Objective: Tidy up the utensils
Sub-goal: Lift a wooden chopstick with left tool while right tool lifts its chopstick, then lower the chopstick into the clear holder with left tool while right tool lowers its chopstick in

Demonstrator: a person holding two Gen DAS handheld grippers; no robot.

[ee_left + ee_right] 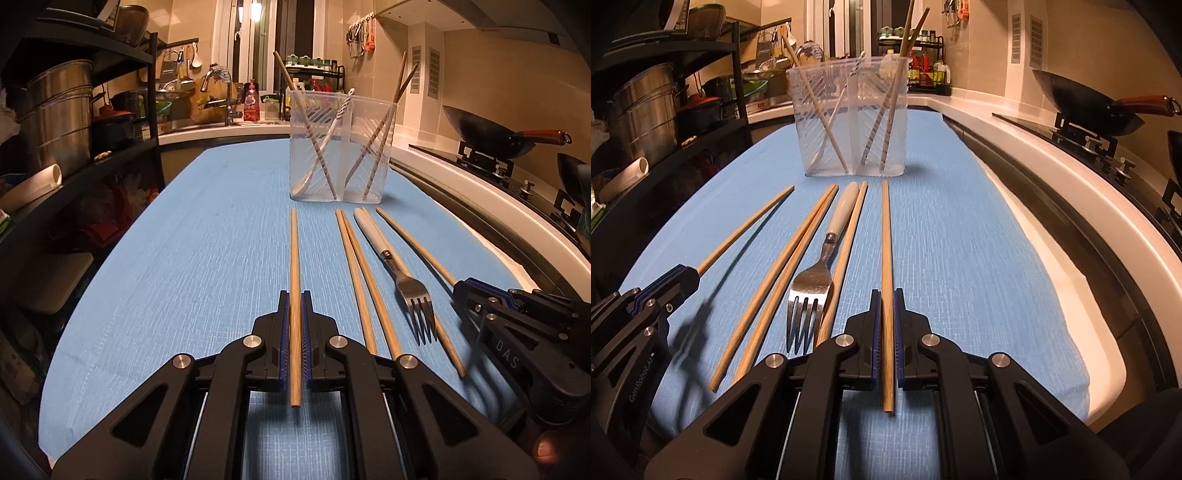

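Note:
A clear plastic utensil holder (341,147) (849,118) with two compartments stands on the blue cloth, with a few chopsticks and a spoon in it. My left gripper (294,295) is shut on a wooden chopstick (294,258) that points toward the holder. My right gripper (885,293) is shut on another wooden chopstick (885,240). Between them on the cloth lie three more chopsticks (798,258) and a fork (402,273) (820,266) with a white handle, tines toward me. The right gripper also shows in the left wrist view (460,286), the left gripper in the right wrist view (689,273).
A stove with a black wok (491,133) lies to the right beyond a white counter edge (1052,192). A black shelf rack with metal pots (62,110) stands to the left. A sink and bottles are at the back.

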